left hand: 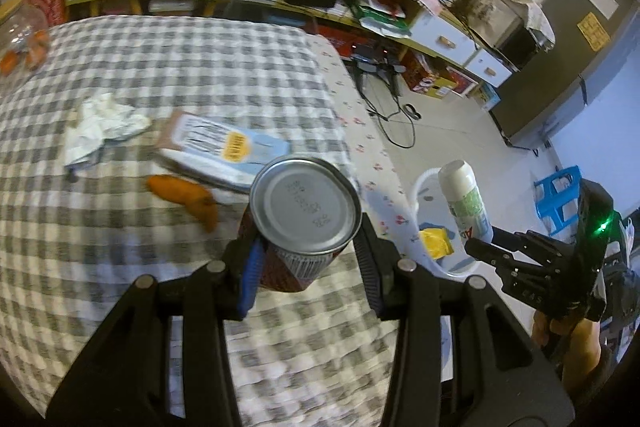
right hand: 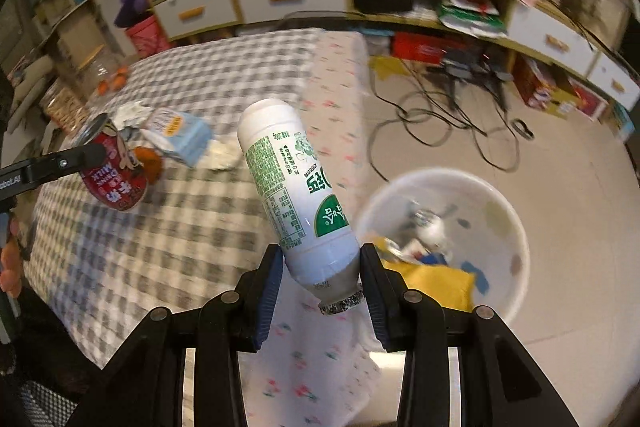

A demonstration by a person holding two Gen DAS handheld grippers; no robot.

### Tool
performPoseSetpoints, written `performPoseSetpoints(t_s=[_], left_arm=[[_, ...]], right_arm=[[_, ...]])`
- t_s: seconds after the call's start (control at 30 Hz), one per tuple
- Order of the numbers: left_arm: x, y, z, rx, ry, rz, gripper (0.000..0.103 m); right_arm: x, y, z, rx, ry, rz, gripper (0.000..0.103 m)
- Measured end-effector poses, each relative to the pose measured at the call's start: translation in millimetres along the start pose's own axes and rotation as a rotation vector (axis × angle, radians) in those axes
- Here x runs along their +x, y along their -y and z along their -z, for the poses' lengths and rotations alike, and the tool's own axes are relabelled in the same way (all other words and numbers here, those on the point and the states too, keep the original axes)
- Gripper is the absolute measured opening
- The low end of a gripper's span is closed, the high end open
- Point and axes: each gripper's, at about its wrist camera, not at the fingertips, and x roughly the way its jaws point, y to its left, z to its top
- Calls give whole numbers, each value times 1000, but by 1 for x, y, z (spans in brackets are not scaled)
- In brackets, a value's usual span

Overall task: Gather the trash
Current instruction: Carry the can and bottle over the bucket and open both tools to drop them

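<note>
Two claws, both loaded — my left claw (left hand: 304, 251) clamps the can (left hand: 304, 203) over the surface (left hand: 160, 67), my right claw (right hand: 320, 275) pinches the bottle (right hand: 296, 187) beside the bin (right hand: 516, 227) — both look light, stiff, slick, gripped best mid-body.

table (left hand: 240, 67): grey-white checked cloth
on it: crumpled tissue (left hand: 105, 123), blue carton (left hand: 224, 151), orange peel (left hand: 186, 197), glass jar (left hand: 20, 39)
floor (right hand: 560, 187): white bin (right hand: 516, 227), cables (right hand: 440, 123)
</note>
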Motion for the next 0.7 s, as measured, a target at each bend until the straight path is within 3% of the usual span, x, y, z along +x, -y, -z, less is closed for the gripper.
performPoseSetpoints(t_s=[0.6,0.7], left_arm=[[37,65,3,80,-19,108,45],[44,76,2,81,-26,138,45]], right_arm=[[8,95,30,238,-75,55,41],[10,106,32,285,-96,55,45]])
